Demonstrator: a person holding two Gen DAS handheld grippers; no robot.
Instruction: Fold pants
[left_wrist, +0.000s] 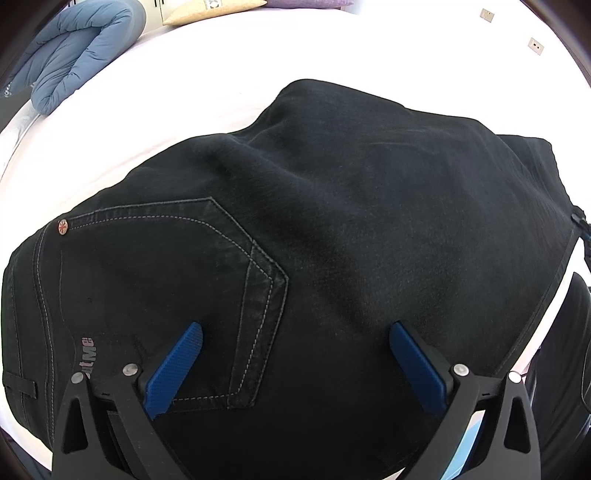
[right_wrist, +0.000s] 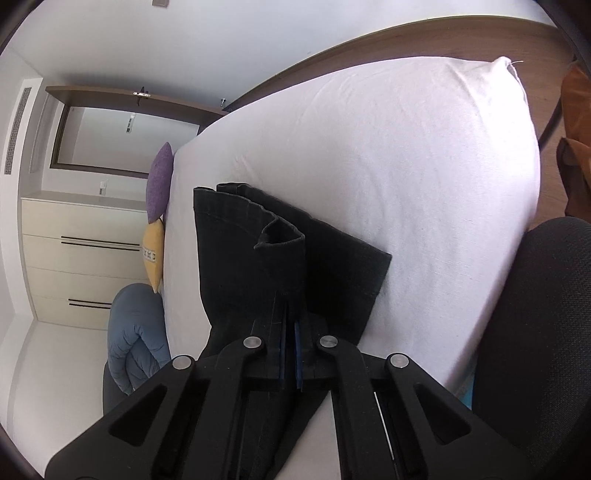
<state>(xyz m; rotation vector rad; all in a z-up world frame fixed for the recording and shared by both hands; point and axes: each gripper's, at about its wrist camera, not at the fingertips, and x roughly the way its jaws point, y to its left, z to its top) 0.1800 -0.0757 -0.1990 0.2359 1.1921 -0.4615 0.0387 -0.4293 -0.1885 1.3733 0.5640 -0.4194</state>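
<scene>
Where hems curl: black denim pants (right_wrist: 280, 258)

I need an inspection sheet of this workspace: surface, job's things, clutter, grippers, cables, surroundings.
Surface: bed sheet, white, lightly wrinkled.
Job's things: black pants lying on the bed, back pocket facing up; leg end lying on the sheet.
Clutter: blue blanket, purple cushion and yellow cushion at the bed's edge.
Grippers: left gripper open above the pants; right gripper shut on the pants' fabric.
Cables: nothing seen.
Surroundings: drawers, black chair.
</scene>
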